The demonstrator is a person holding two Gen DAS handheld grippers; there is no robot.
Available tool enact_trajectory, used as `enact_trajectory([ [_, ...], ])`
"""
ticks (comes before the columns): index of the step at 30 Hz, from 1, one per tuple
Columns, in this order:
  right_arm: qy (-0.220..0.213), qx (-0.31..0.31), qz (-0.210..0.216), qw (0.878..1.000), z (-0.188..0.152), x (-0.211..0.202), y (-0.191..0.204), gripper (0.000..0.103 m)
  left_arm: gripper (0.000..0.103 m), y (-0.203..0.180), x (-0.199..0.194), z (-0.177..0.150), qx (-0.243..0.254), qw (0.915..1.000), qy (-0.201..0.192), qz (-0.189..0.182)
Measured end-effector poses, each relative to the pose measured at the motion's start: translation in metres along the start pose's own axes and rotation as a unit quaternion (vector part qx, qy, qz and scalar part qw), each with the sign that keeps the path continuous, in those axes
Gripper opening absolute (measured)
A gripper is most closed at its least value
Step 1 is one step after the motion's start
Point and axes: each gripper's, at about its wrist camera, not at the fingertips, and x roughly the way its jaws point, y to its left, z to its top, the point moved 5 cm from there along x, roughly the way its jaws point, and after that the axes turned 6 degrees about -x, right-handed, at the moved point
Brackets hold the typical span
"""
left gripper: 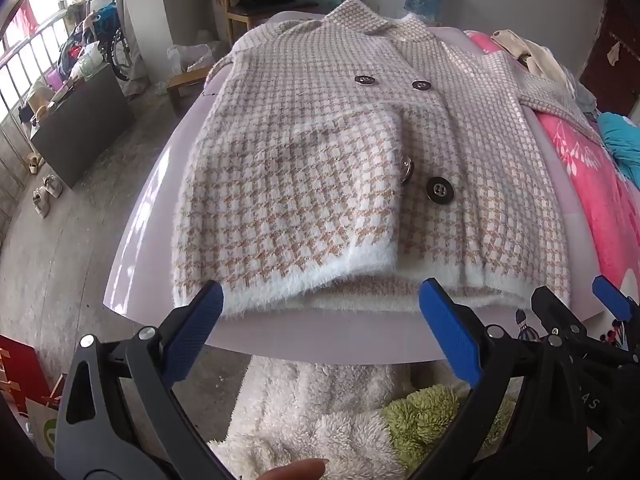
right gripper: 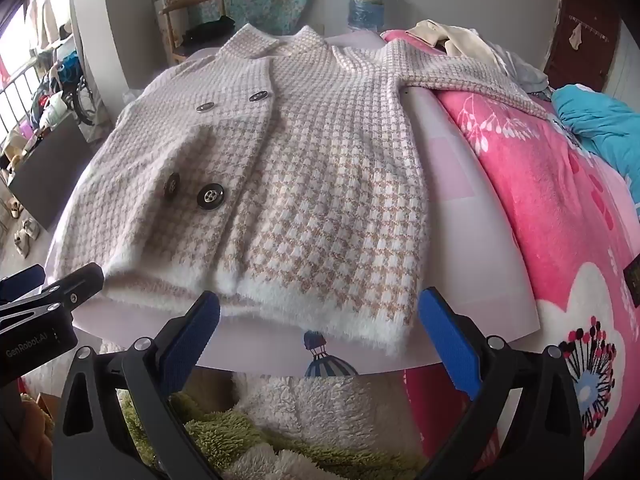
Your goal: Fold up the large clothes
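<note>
From the left wrist view, the left gripper [left gripper: 320, 320] has its blue pads spread wide with nothing between them, hovering just off the near edge of the pale board [left gripper: 160, 208] that the houndstooth coat [left gripper: 320, 152] lies on. The coat is face up, collar away from the camera, fluffy white hem [left gripper: 304, 284] closest to the pads. One sleeve [left gripper: 296, 168] is already folded in across the front, partly covering a button [left gripper: 441, 189]. The right gripper [left gripper: 600, 308] pokes in at the right edge, but this view shows too little to tell how it's set.

Right wrist view: the right gripper [right gripper: 320, 320] is also wide open and empty, sitting just short of the hem on its side. The other sleeve [right gripper: 472, 80] is not folded yet and trails off the board onto the pink blanket [right gripper: 560, 220]. The left gripper [right gripper: 40, 292] shows at the left edge.

So it looks like the sleeves stage, half done. Best guess for the next move: the right side has to go out, pinch that loose sleeve and lay it across the chest to match. The knit looks thick and fuzzy, so a decent bite of fabric is probably needed or it'll slip.
</note>
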Motion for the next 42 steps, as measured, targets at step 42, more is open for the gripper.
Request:
enact_trajectory([
  [42,-0.002,-0.004,-0.005,1.000,0.0004,-0.0036,-0.0006,0.097,0.095,0.0000,-0.0001,0.0000,0.000,1.0000,-0.001,0.001],
])
